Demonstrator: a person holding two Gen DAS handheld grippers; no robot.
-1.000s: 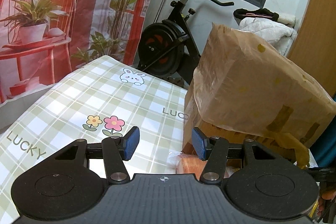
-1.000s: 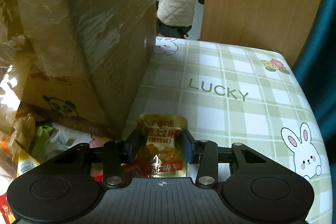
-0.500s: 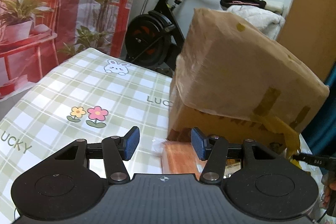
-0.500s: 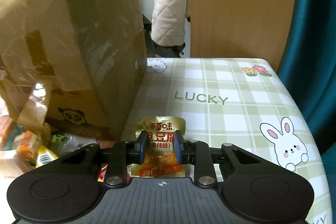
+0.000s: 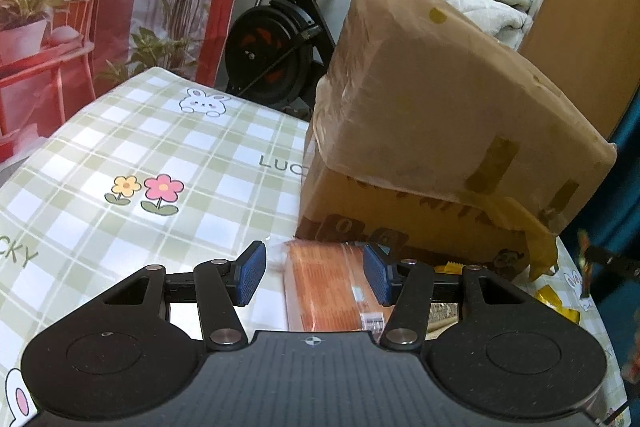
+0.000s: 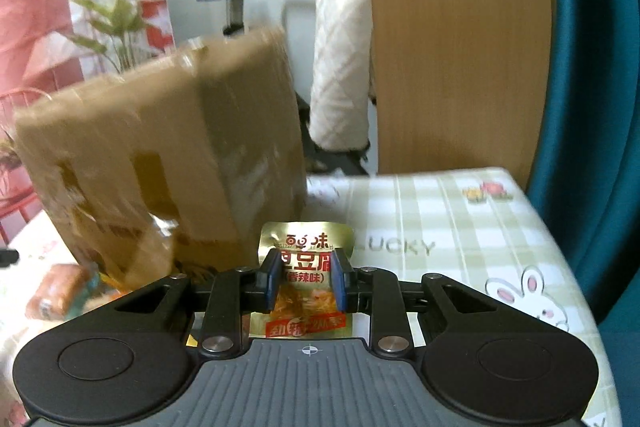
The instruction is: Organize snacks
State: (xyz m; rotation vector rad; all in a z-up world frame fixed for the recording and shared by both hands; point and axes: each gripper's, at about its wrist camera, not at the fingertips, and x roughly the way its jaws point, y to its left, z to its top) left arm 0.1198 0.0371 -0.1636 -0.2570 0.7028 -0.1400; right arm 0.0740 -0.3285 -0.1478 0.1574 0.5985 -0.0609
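Right gripper [image 6: 305, 281] clamped on gold snack pouch [image 6: 307, 269], held clear of the checked tablecloth [image 6: 460, 227], prob. for sorting; left gripper [image 5: 312, 277], half-open, straddled orange pkt [image 5: 330, 287] beside cardboard box [image 5: 440, 131], gripping nothing.

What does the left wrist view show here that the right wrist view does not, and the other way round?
Only the left wrist view: the left gripper open, an orange packet lying between its pads, and the black wheel of an exercise bike behind the table.

Only the right wrist view: the right gripper shut on a gold snack pouch, and a white quilted coat.

Both: the taped cardboard box and the green checked tablecloth.
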